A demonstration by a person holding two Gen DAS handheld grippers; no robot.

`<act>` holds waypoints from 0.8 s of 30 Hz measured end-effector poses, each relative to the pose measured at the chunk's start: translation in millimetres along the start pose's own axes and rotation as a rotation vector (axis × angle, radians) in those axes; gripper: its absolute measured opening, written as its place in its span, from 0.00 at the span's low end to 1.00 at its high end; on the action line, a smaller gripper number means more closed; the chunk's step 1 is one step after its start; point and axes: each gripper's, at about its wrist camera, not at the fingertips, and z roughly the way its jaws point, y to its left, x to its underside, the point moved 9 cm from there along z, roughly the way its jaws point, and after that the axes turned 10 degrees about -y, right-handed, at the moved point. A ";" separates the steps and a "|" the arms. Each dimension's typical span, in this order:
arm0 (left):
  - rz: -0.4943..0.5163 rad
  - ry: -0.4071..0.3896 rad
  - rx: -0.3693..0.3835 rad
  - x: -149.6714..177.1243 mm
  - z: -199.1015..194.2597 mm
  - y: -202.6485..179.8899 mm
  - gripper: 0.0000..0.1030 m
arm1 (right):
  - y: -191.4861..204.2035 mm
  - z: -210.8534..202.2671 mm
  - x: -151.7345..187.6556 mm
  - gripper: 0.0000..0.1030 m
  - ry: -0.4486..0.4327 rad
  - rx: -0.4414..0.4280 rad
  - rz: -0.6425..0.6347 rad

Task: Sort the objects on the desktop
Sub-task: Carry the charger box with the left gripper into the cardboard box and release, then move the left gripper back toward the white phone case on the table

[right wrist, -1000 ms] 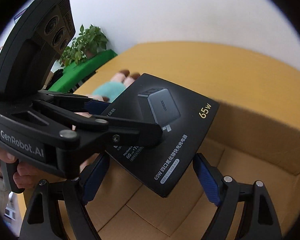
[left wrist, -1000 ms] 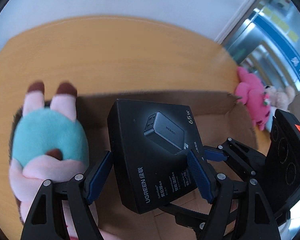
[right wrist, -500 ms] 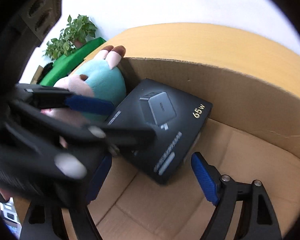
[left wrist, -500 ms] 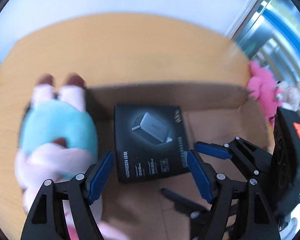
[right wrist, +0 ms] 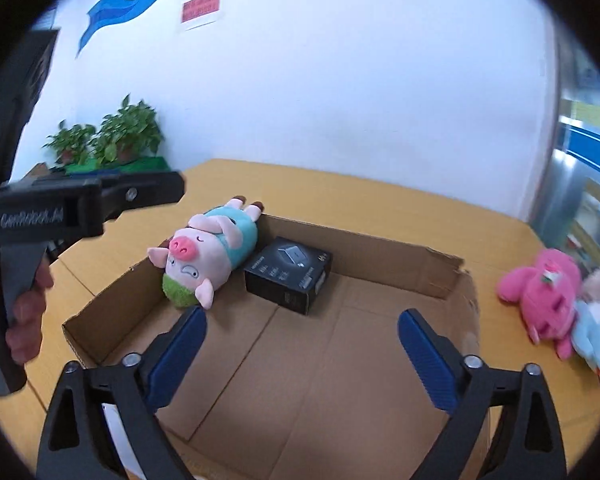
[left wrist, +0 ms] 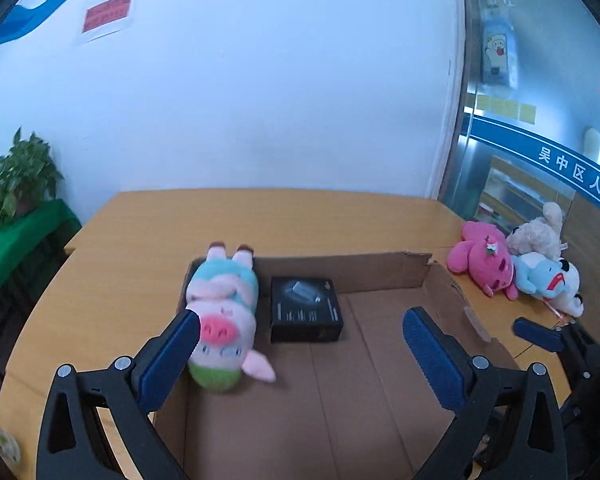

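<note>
Cardboard box [left wrist: 380, 268] holds pig plush [left wrist: 224, 312] and black carton [left wrist: 306, 314]; both jaws hang released, empty.
You reach right gripper [right wrist: 300, 356] for the pink plush [right wrist: 540, 292], centring wide.

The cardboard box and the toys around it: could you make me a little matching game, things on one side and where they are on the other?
Things:
1. pig plush
2. black charger box
3. pink plush
4. potted plants

Places:
A. on the table, outside the cardboard box
B. on a green stand by the wall
C. at the box's left wall
D. in the box, right of the pig

Pairs: 1-C, 2-D, 3-A, 4-B
</note>
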 end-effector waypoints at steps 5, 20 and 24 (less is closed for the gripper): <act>-0.002 -0.039 -0.066 16.2 -32.4 1.6 1.00 | -9.3 -12.4 14.1 0.99 0.032 0.104 0.009; -0.036 -0.053 -0.061 37.0 -65.9 16.4 1.00 | -15.9 -24.5 12.0 0.99 -0.032 0.096 0.066; -0.048 -0.047 -0.056 40.9 -62.9 18.7 0.99 | -15.1 -23.9 13.5 0.99 -0.029 0.111 0.040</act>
